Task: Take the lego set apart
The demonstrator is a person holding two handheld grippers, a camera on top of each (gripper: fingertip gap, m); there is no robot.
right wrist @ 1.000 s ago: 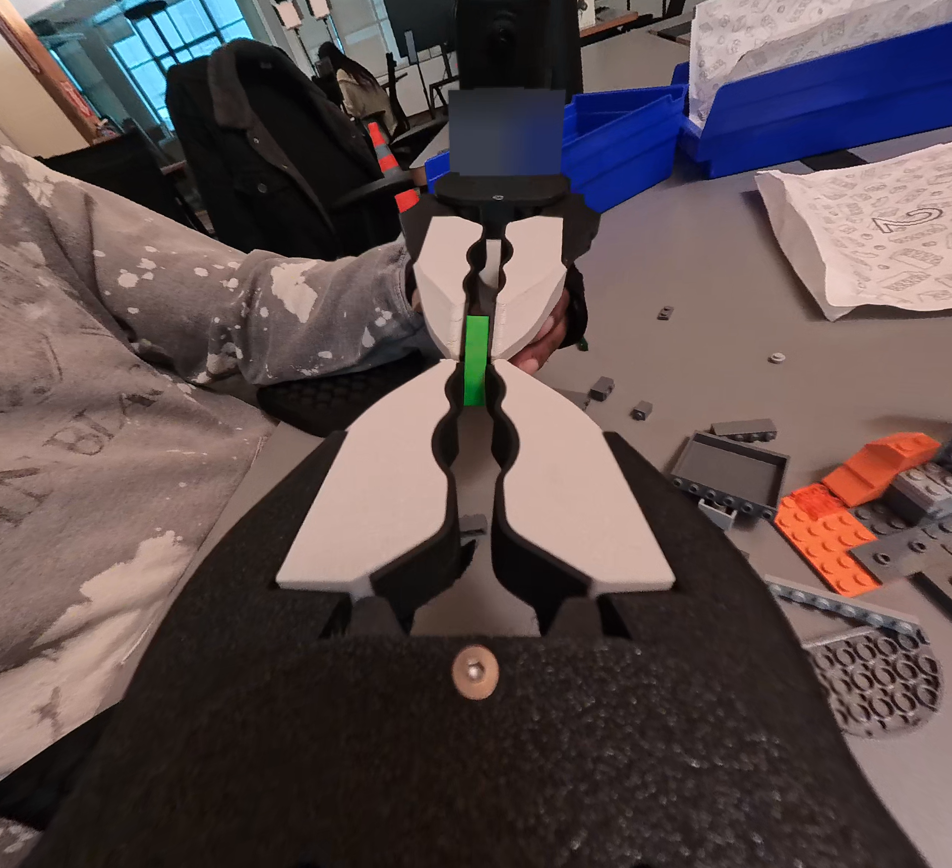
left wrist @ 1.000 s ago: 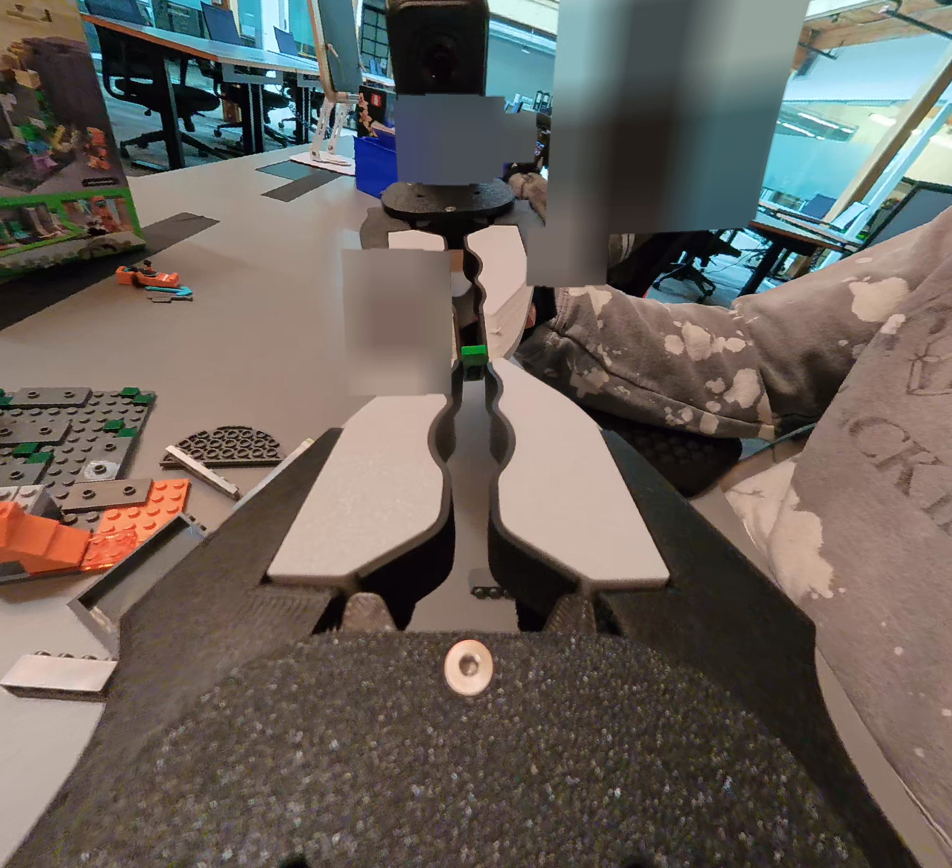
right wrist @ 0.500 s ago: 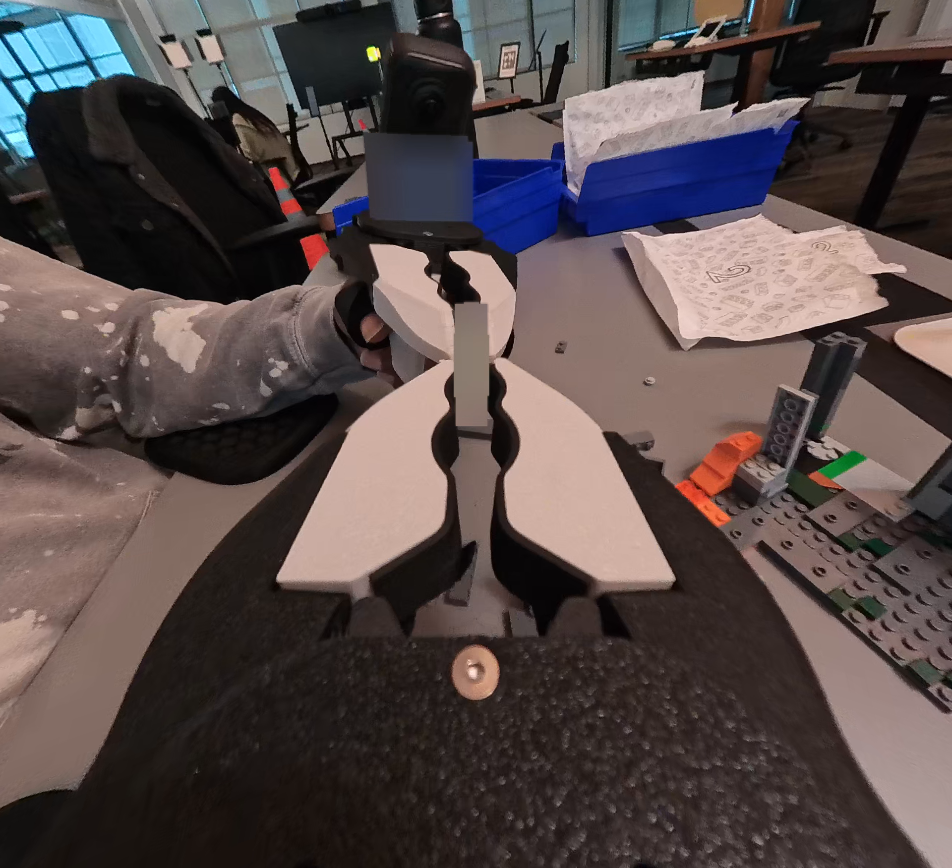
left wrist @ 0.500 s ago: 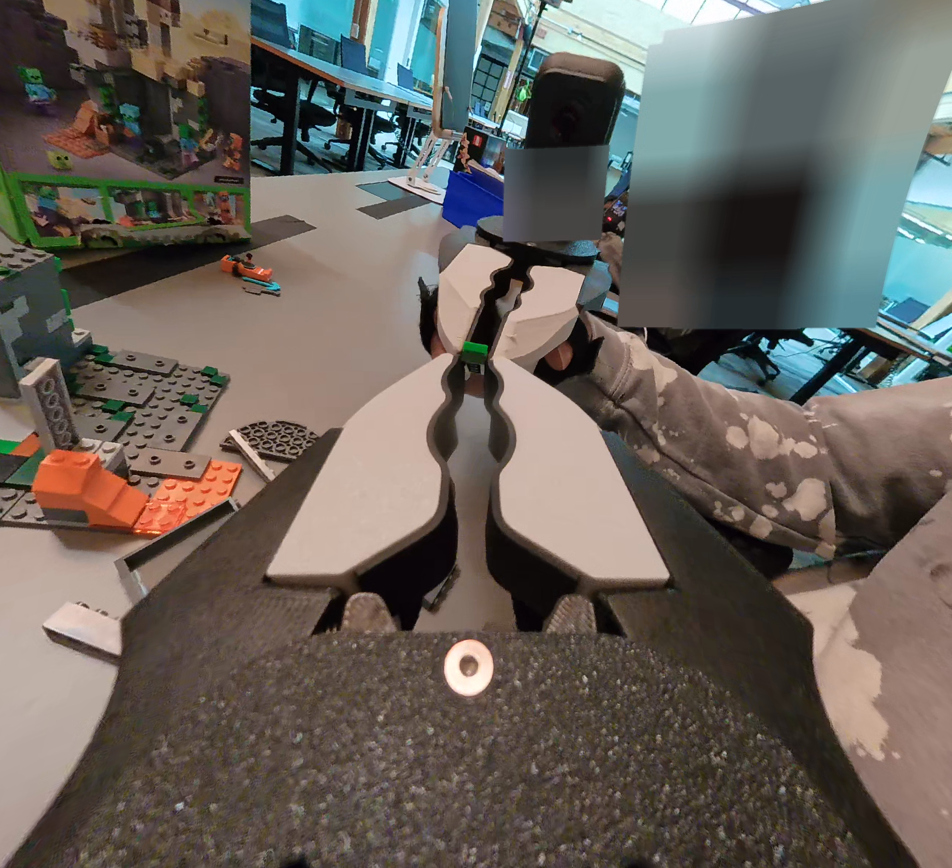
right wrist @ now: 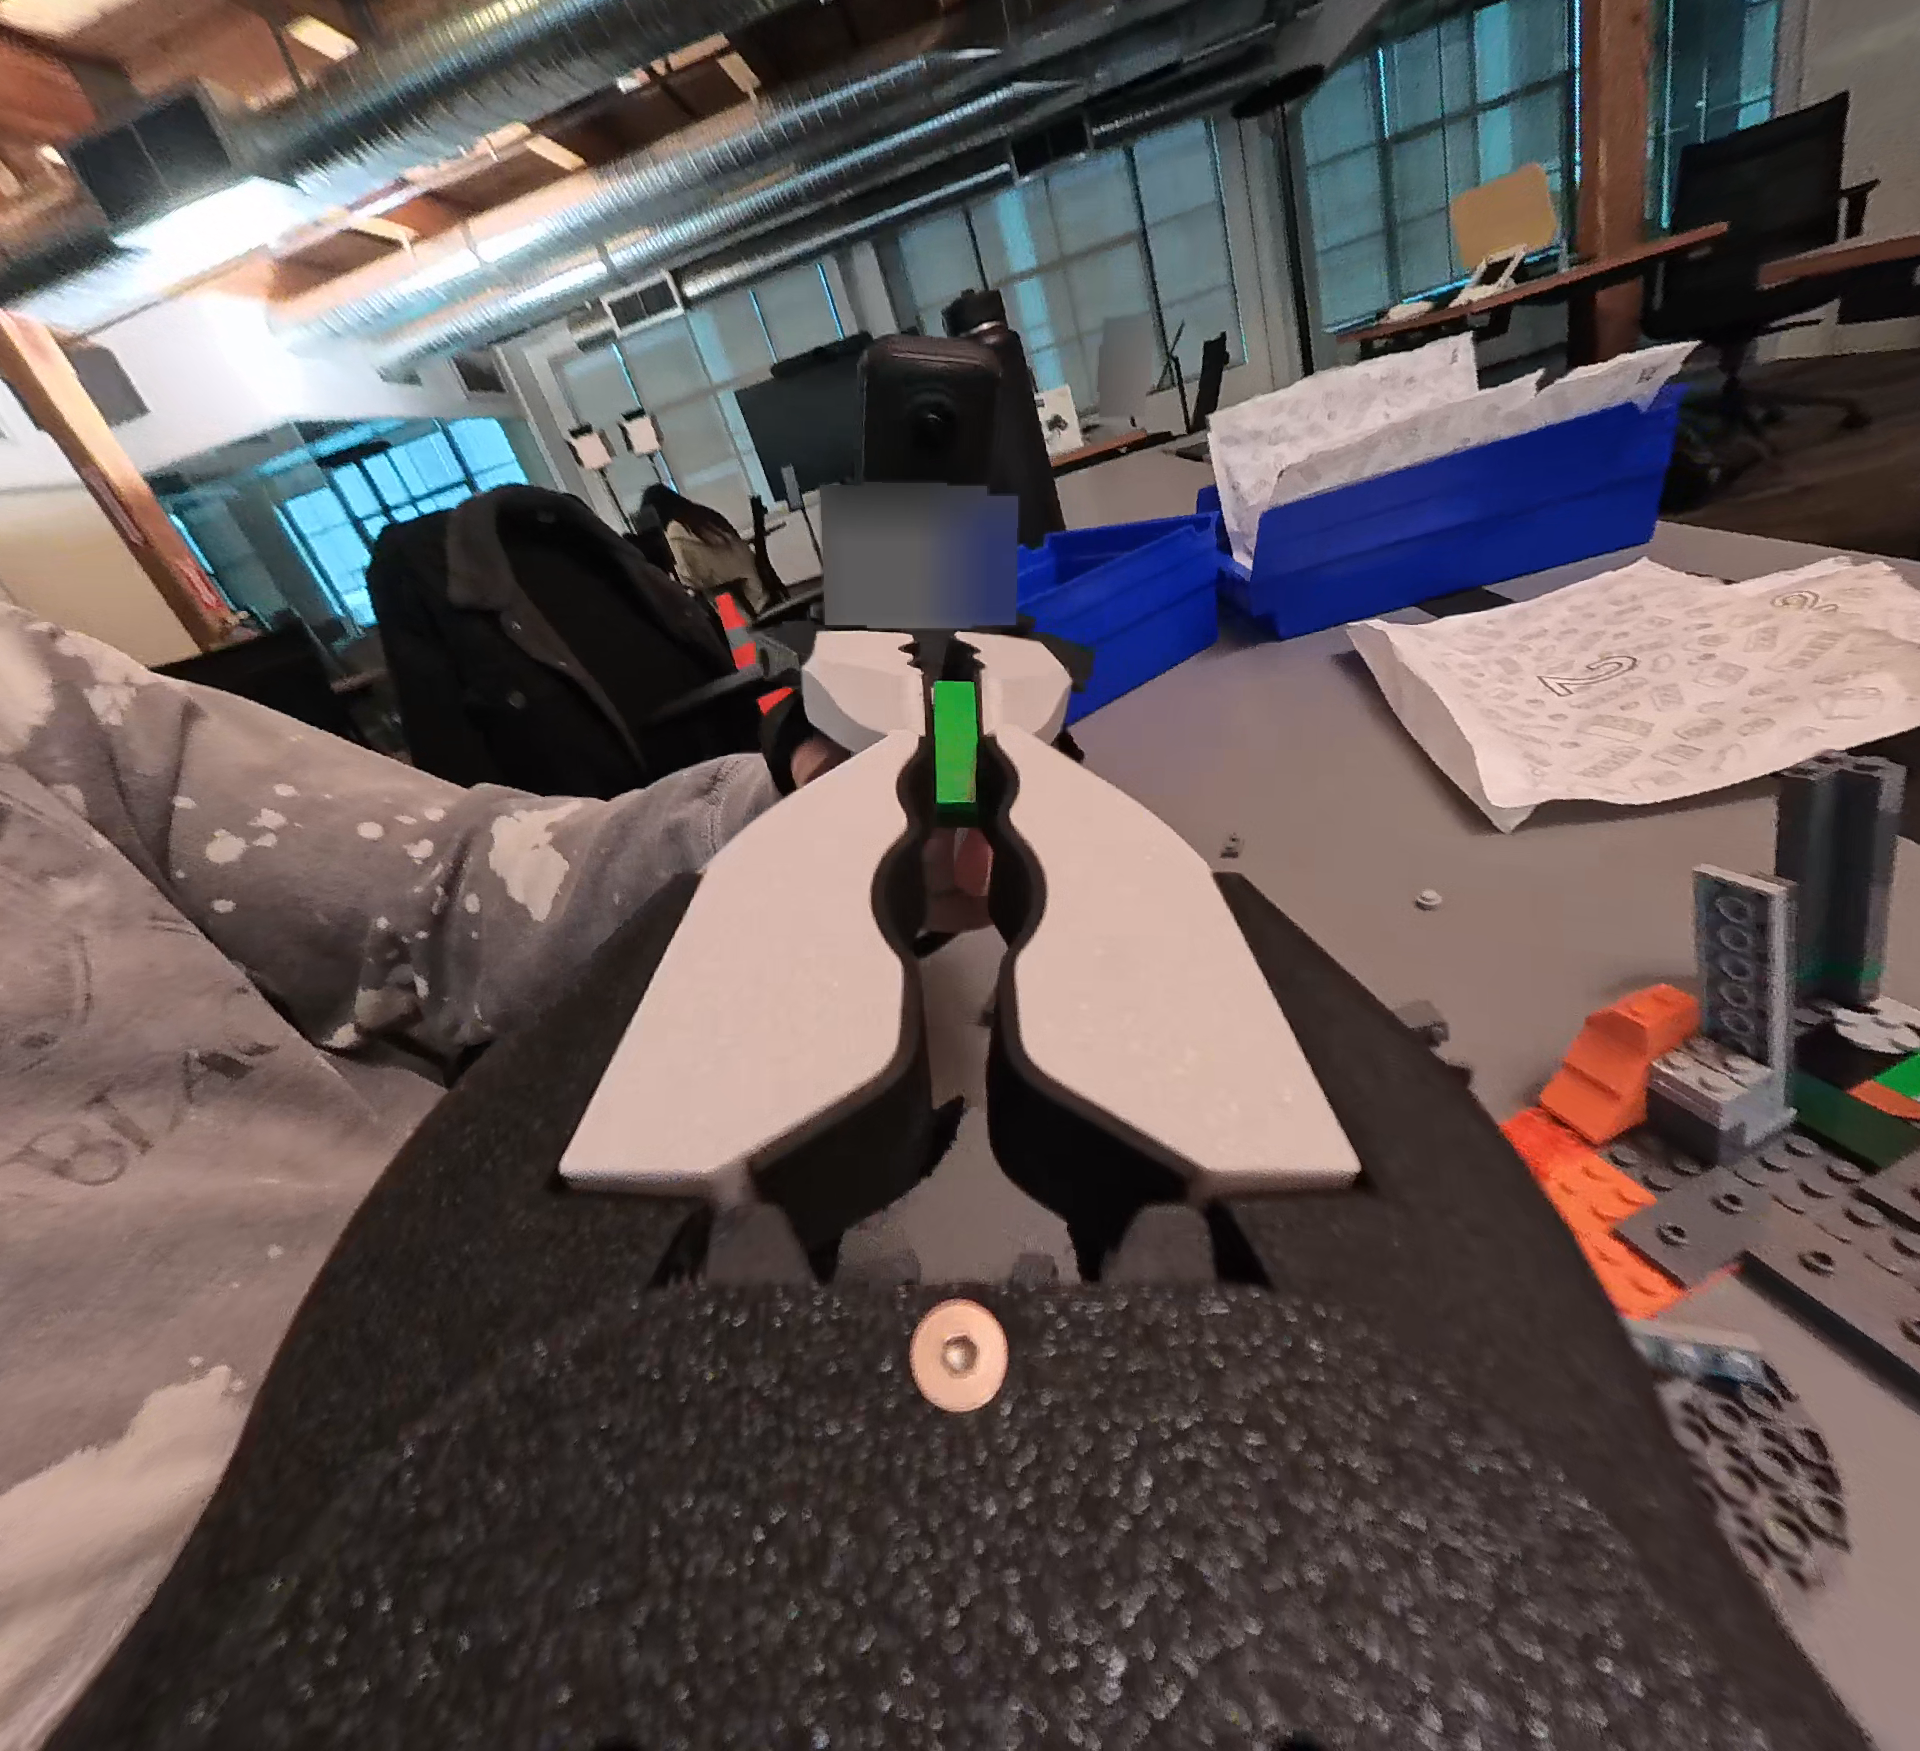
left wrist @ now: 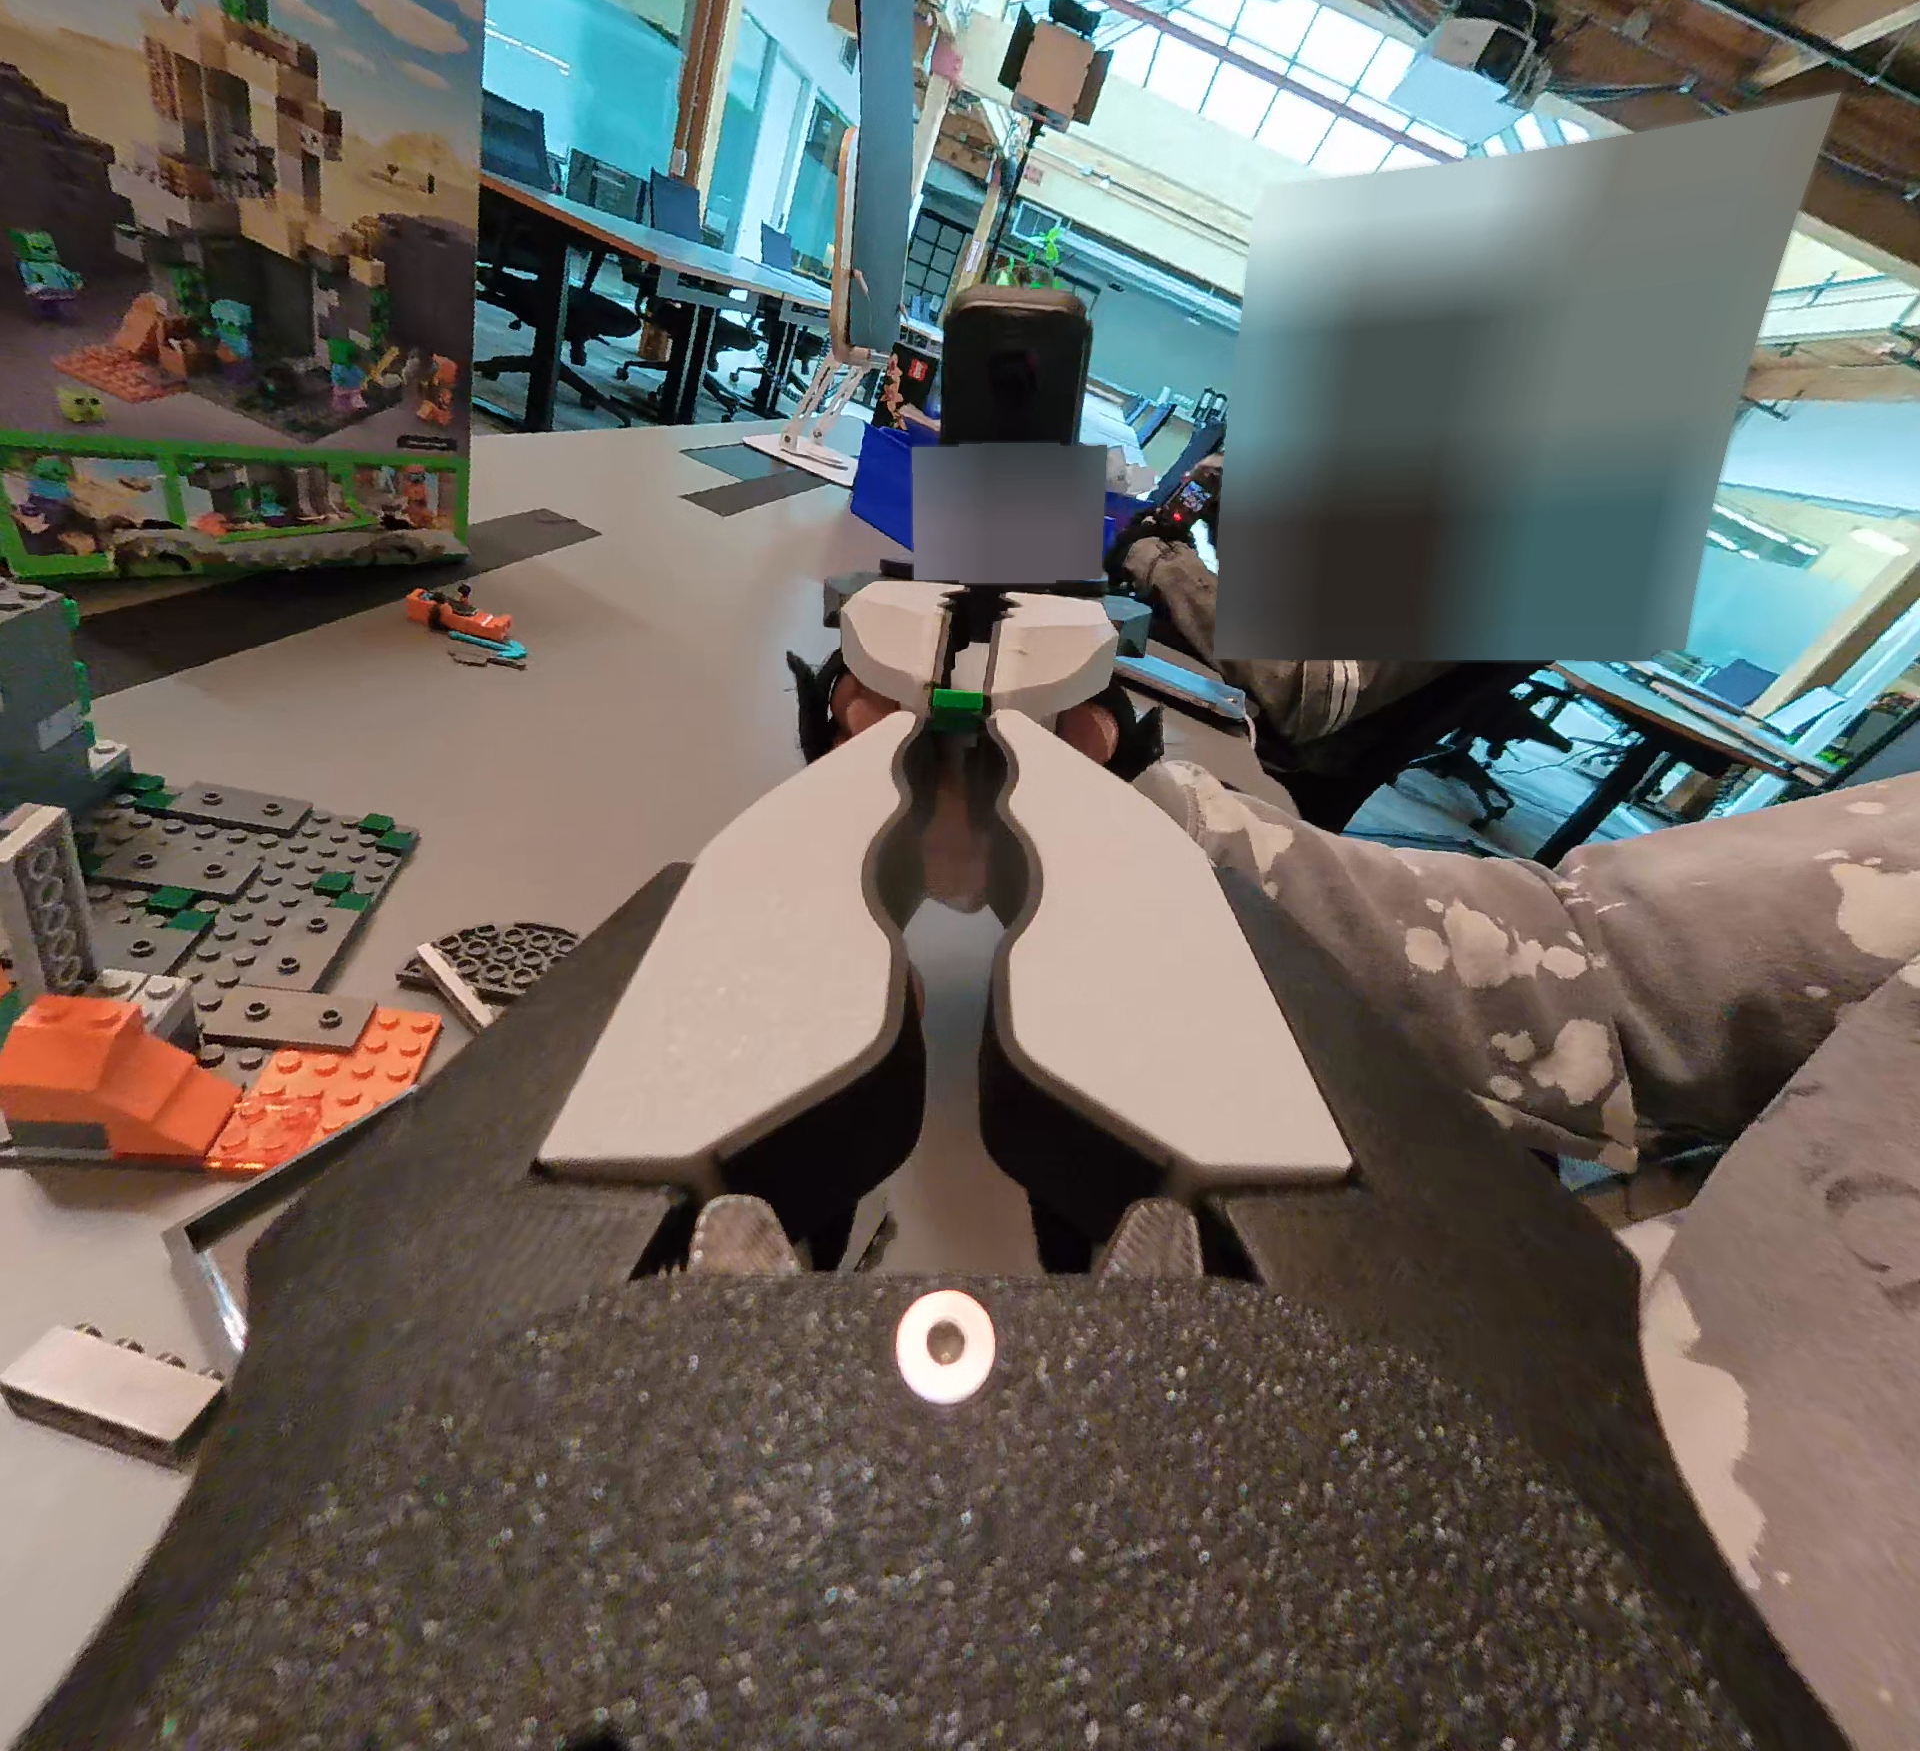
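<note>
Held tip to tip above the table edge. Left gripper (left wrist: 957,733) and right gripper (right wrist: 957,756) both clamped narrow on one slim, smooth green brick (right wrist: 956,741).

Lettering shows on the set's box (left wrist: 239,195) and a paper sheet (right wrist: 1662,683).

Both tilted upward from a second ago, so more ceiling and less grey table (left wrist: 665,683) in each wrist view. Left gripper (left wrist: 956,733) and right gripper (right wrist: 954,745) still tip to tip, both clamped on the green piece (right wrist: 956,756). Piece seen green face-on from the right again, after showing grey half a second back. Lego box (left wrist: 239,226) now large at upper left of the left view; baseplate (left wrist: 239,880) and orange bricks (left wrist: 104,1093) slid lower.
</note>
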